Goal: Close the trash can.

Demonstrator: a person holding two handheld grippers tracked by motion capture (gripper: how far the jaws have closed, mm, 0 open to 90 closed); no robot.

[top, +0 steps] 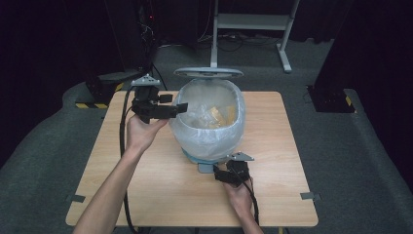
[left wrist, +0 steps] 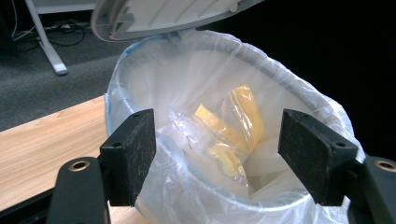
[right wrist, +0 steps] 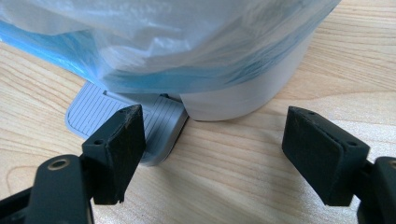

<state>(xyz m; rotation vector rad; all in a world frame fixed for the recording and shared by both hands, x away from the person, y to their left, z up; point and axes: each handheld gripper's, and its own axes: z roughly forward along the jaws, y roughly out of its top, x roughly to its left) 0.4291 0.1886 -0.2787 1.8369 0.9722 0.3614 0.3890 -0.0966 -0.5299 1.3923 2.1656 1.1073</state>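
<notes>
A white pedal bin (top: 209,122) lined with a clear plastic bag stands mid-table, its lid (top: 208,72) raised at the back. Inside lie yellow pieces in clear wrapping (left wrist: 247,109). My left gripper (top: 179,103) hovers at the bin's left rim, pointing across the opening. In the left gripper view it (left wrist: 217,149) stands open with only the bin's mouth behind the gap. My right gripper (top: 217,174) sits low at the bin's front. There it (right wrist: 215,144) is open, with one jaw over the grey ribbed pedal (right wrist: 93,109) and nothing between the pads.
The wooden table (top: 272,146) has bare room left, right and in front of the bin. A white desk frame (top: 251,22) stands behind on the grey floor. Dark equipment with yellow-black stripes (top: 100,90) sits at the far left, and a dark block (top: 331,97) at the right.
</notes>
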